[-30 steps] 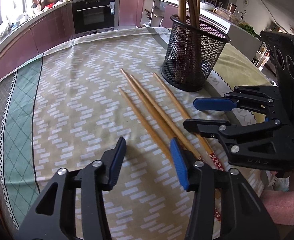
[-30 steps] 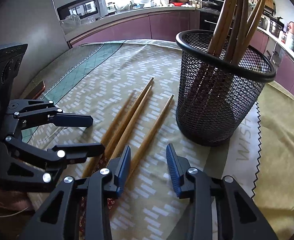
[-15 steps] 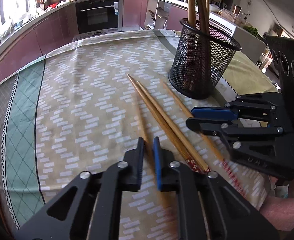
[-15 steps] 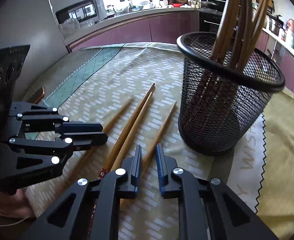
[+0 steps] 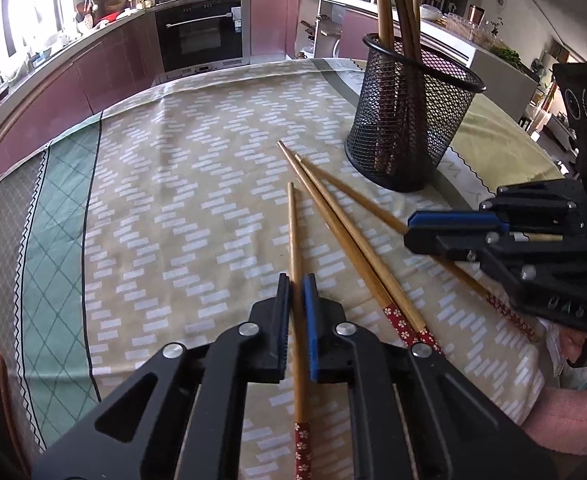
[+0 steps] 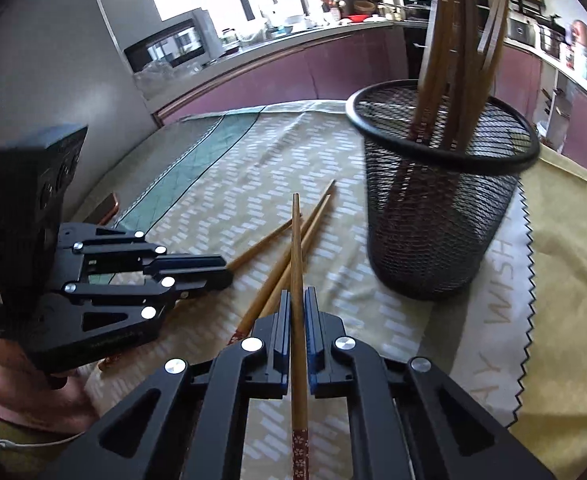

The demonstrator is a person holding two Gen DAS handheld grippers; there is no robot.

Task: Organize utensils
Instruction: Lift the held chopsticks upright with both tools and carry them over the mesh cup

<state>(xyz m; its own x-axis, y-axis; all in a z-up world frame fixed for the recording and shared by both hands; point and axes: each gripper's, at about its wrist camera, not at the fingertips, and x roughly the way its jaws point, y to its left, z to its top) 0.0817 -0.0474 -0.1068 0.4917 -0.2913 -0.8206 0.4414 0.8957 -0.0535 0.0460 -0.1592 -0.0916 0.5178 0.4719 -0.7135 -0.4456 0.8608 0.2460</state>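
Both pairs of jaws, wide apart a second ago, have snapped together, each on its own chopstick. Left gripper (image 5: 297,312) is clenched on a chopstick (image 5: 293,232) that runs straight out ahead between its fingers, patterned red end trailing behind them; gripping near that thick end likely leaves the thin tip free to lead. Just right of its fingers two more chopsticks (image 5: 345,240) lie side by side on the tablecloth (image 5: 153,220), not yet picked up. Right gripper (image 6: 298,312) likewise pinches one chopstick (image 6: 296,248), its tip raised above the pair and pointing ahead, with the mesh cup (image 6: 441,216) ahead and right of its fingers, already holding several upright. I judge both sticks are bound there. Right of the cup, pale letters on the cloth (image 6: 501,280) read "WISH", preceded by "AY".
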